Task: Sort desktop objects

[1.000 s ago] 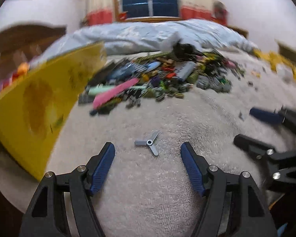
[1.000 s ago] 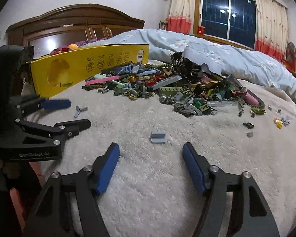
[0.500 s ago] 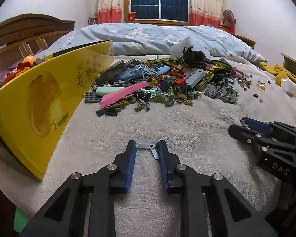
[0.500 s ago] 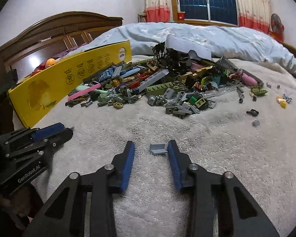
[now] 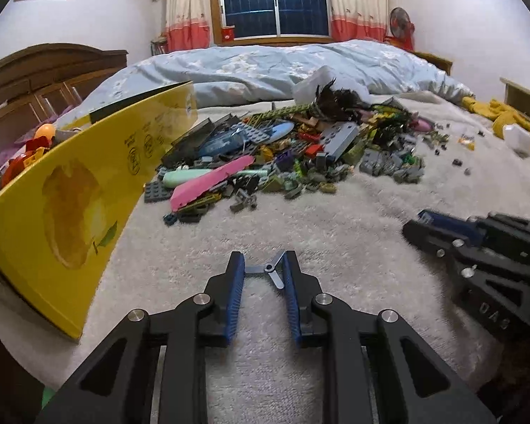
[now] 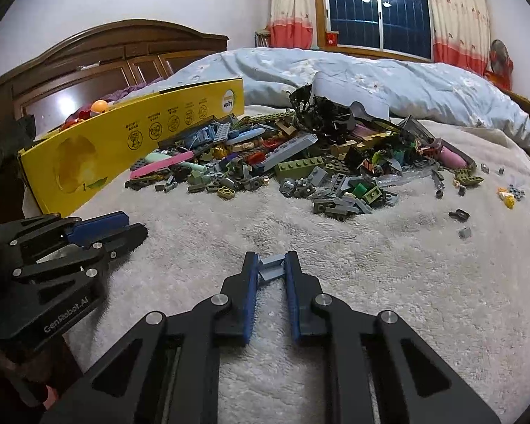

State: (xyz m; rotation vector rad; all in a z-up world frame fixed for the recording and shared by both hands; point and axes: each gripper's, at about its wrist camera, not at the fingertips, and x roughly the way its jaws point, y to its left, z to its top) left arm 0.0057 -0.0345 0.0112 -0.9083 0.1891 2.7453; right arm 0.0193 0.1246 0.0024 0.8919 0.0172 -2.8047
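Note:
My left gripper (image 5: 263,271) is shut on a small grey three-bladed propeller piece (image 5: 269,269), held between its blue pads just above the white fleece blanket (image 5: 335,233). My right gripper (image 6: 271,269) is shut on a small grey brick (image 6: 272,268), also lifted a little. A big pile of mixed building bricks (image 5: 293,152) lies ahead on the blanket; it also shows in the right wrist view (image 6: 300,162). The left gripper shows at the left of the right wrist view (image 6: 98,229), the right gripper at the right of the left wrist view (image 5: 441,226).
A yellow cardboard box (image 5: 70,198) stands on the left holding red and orange toys (image 5: 31,148); it also appears in the right wrist view (image 6: 123,145). A blue quilt (image 5: 282,67) lies behind the pile. Loose small bricks (image 6: 459,215) are scattered to the right.
Both grippers closed from wide open onto their pieces, the left on the propeller and the right on the grey brick. Both have lifted and tilted up slightly.

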